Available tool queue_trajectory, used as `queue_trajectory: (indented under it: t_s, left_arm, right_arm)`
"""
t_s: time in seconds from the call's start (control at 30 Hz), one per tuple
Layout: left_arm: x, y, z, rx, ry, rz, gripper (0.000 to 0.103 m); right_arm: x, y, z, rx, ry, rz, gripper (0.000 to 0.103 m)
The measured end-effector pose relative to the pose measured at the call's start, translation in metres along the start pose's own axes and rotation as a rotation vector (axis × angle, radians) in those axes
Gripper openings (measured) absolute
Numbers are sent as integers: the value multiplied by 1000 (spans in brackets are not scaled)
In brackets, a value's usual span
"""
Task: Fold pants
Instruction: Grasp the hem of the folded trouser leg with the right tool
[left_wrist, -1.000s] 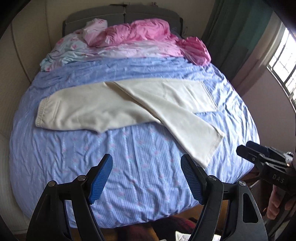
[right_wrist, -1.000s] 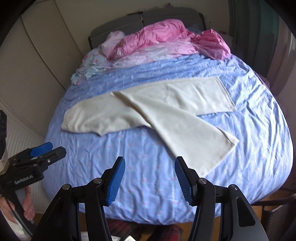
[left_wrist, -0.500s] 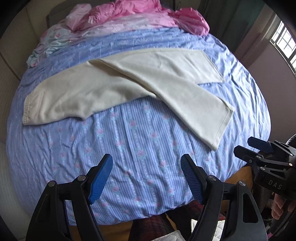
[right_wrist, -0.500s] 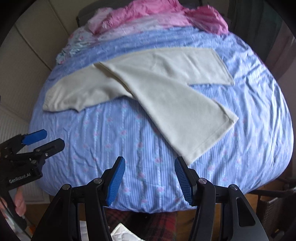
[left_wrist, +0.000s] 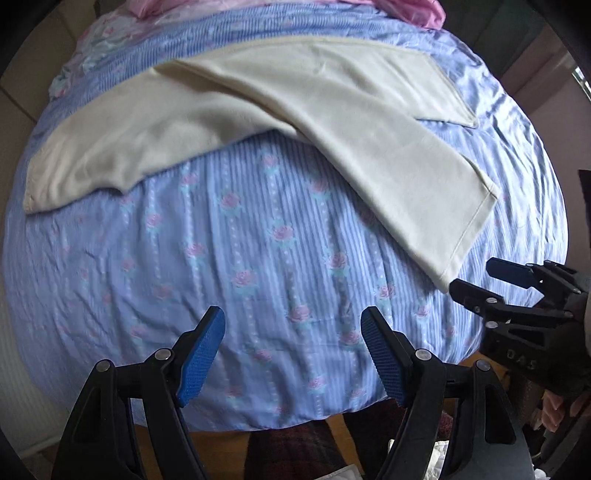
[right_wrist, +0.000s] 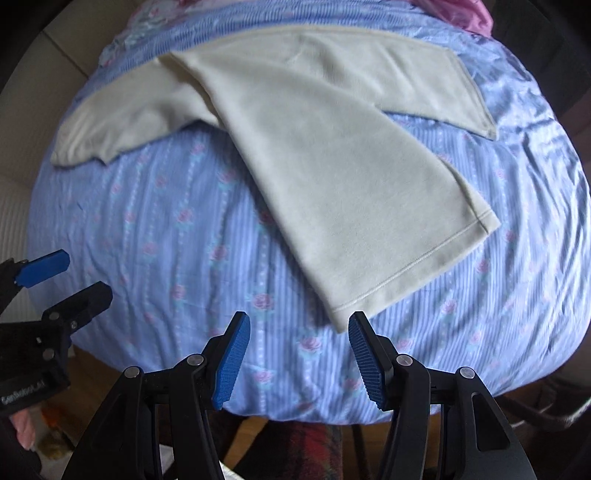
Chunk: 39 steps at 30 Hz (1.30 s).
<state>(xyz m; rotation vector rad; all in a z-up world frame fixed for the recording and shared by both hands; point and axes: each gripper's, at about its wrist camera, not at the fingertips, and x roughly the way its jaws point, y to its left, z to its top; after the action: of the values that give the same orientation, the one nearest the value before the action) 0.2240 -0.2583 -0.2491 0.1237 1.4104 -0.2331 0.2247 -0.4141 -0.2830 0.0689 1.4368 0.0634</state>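
Observation:
Cream pants (left_wrist: 332, 110) lie flat on a blue flowered bedspread (left_wrist: 240, 258), waistband at the left, one leg running toward the back right, the other spread diagonally toward the near right with its hem (right_wrist: 413, 273) closest to me. My left gripper (left_wrist: 293, 350) is open and empty above the bare bedspread, well short of the pants. My right gripper (right_wrist: 297, 350) is open and empty, its tips just short of the near hem corner (right_wrist: 338, 321); it also shows in the left wrist view (left_wrist: 476, 280), right beside that corner.
Pink bedding (left_wrist: 406, 9) is piled at the head of the bed. The bed's near edge (left_wrist: 277, 424) drops to a wooden floor, with red plaid fabric (right_wrist: 314, 446) below. The left gripper shows at the left of the right wrist view (right_wrist: 55, 280).
Both grippers have moved forward and down toward the bed; the pants now fill more of each view. The right gripper has closed in on the near leg's hem corner. The pants lie unchanged.

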Motion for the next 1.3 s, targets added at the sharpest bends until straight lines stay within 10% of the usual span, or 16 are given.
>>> queue_trajectory:
  t_s: [0.77,0.93,1.3]
  left_arm:
    - [59,-11,15,-109,112,91,75]
    - [65,-12,21,-134,116,96,75]
    - [29,-15,61,-187,3,70,75]
  right_arm:
    - [104,5,33,-117,165,-63,56]
    - [109,-5,41,-100,172,-62,21]
    - [-5,-51,77,-47,-113,-30,6]
